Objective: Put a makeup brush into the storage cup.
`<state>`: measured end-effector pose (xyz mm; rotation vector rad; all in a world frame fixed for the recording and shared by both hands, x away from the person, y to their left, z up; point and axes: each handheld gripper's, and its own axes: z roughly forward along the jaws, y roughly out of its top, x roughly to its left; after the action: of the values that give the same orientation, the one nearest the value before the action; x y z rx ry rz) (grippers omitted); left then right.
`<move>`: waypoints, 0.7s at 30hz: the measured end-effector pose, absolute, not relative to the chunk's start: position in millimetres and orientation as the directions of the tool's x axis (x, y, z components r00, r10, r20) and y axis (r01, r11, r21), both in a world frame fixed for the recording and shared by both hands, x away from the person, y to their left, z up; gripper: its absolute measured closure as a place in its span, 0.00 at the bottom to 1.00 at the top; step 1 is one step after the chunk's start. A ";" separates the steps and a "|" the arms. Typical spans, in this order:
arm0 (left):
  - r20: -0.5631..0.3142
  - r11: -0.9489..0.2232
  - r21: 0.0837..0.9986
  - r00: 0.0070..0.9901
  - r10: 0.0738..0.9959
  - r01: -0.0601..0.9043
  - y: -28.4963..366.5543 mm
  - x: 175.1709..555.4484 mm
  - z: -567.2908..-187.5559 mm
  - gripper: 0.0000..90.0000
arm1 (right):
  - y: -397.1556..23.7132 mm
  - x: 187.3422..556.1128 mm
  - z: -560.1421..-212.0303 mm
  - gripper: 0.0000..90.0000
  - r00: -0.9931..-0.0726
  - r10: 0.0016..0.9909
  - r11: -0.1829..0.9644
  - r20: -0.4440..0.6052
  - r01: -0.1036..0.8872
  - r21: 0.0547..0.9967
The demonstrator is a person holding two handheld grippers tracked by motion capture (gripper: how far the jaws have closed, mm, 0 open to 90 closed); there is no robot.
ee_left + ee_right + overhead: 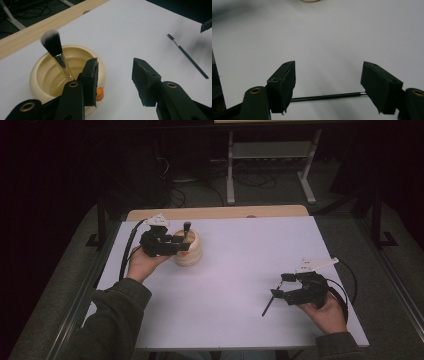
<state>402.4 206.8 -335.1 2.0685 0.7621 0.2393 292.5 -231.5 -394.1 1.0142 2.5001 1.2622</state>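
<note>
A cream ribbed pot stands at the table's back left. A fat makeup brush with white-tipped bristles leans in it, bristles up. My left gripper is open right beside the pot, with its left jaw in front of the pot's rim and nothing between the jaws. A thin black brush lies flat on the white sheet at the front right. My right gripper hangs open just over it, one jaw on each side of the handle.
The white sheet covers the table, and a wooden edge shows at the back. Metal stand legs and cables sit on the floor beyond. The pot's rim peeks in at the top of the right gripper view.
</note>
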 end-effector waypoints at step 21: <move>-0.083 -0.457 0.805 0.834 0.546 0.379 182.0 378.1 -329.2 0.54 | -245.6 292.7 -396.5 0.29 -0.706 0.690 0.376 0.161 0.538 0.754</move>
<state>378.1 182.0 -329.2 2.1032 0.6758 0.2331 292.7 -245.6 -396.5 1.1071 2.4498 1.2379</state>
